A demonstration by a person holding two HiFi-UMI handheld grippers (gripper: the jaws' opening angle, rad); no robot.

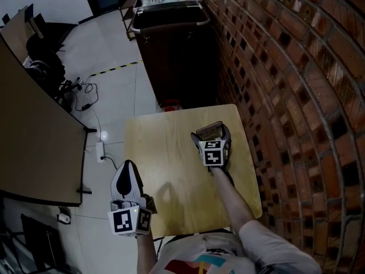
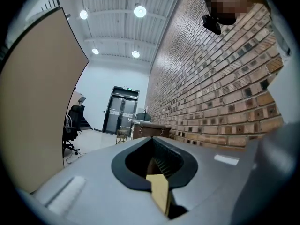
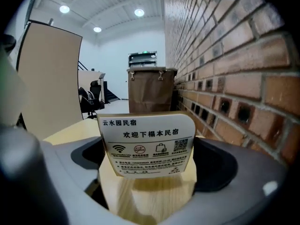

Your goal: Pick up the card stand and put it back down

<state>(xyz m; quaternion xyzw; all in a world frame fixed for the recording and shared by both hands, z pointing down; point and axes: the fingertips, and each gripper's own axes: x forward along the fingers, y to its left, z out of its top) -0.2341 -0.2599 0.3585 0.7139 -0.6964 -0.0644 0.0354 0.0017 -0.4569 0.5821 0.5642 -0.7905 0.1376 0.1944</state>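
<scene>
On wooden table [image 1: 165, 153], beside brick wall [image 1: 285, 96]: card stand [image 3: 147, 144].
Right gripper [image 1: 211, 137] was clamped on its base; left gripper [image 2: 157, 168] had jaws together, empty.

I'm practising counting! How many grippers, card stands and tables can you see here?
grippers: 2, the left gripper and the right gripper
card stand: 1
wooden table: 1
total: 4
</scene>
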